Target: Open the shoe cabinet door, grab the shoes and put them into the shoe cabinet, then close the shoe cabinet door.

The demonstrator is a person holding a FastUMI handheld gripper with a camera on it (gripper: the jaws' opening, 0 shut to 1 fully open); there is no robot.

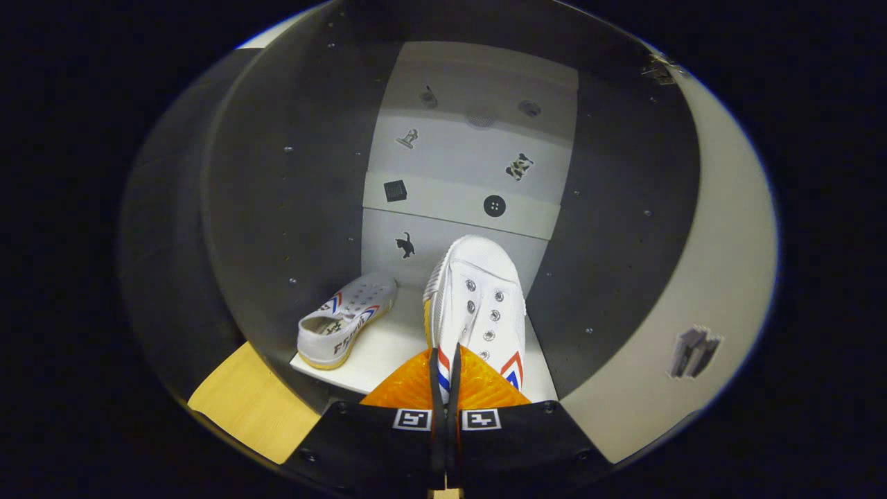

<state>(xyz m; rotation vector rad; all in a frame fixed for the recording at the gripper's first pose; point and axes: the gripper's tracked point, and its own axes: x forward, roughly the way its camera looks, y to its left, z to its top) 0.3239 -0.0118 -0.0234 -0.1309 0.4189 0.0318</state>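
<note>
My gripper [446,367] is shut on a white canvas shoe [478,298] with red and blue chevrons, its two fingers pinching the shoe's side wall. The held shoe points toe-first into the open shoe cabinet, above the white shelf [388,350]. A second matching white shoe [350,319] lies on that shelf to the left, toe toward the back wall. The cabinet door [707,277] stands open on the right, its handle [693,352] showing on its face.
Dark grey side walls [277,208] flank the cabinet opening. The white back wall [471,173] carries small stickers. A strip of light wooden floor [253,405] lies in front of the cabinet, left of my fingers.
</note>
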